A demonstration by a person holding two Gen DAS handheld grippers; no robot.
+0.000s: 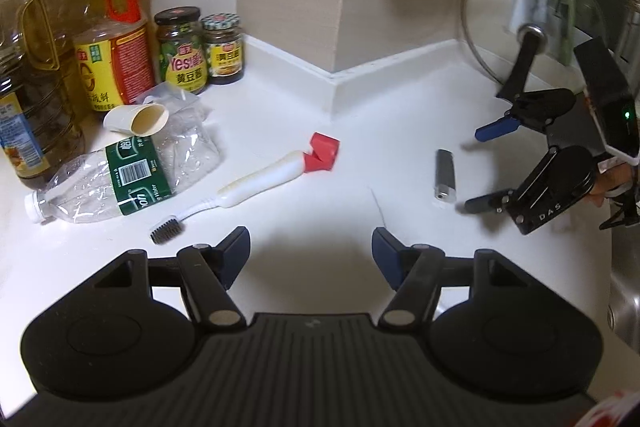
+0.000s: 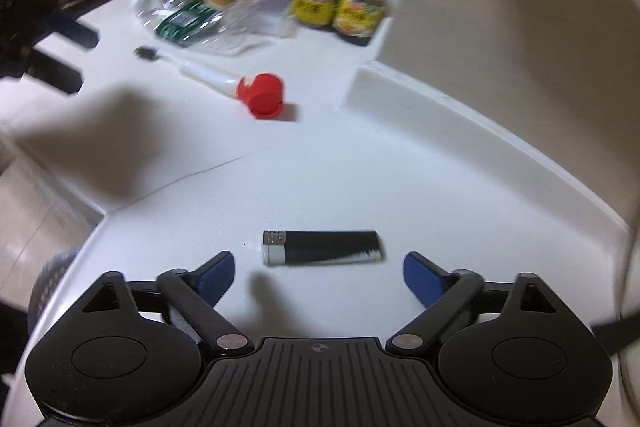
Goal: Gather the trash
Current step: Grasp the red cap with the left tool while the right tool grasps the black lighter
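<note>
Right wrist view showed my right gripper (image 2: 318,277) spread wide, empty, near the lighter (image 2: 320,247); a shallow pinch risked skidding it across the counter (image 2: 360,167).

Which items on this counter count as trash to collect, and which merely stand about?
Trash:
lighter
crushed water bottle
paper cup
toothbrush

Standing about:
oil bottles
sauce jars
glass lid
</note>
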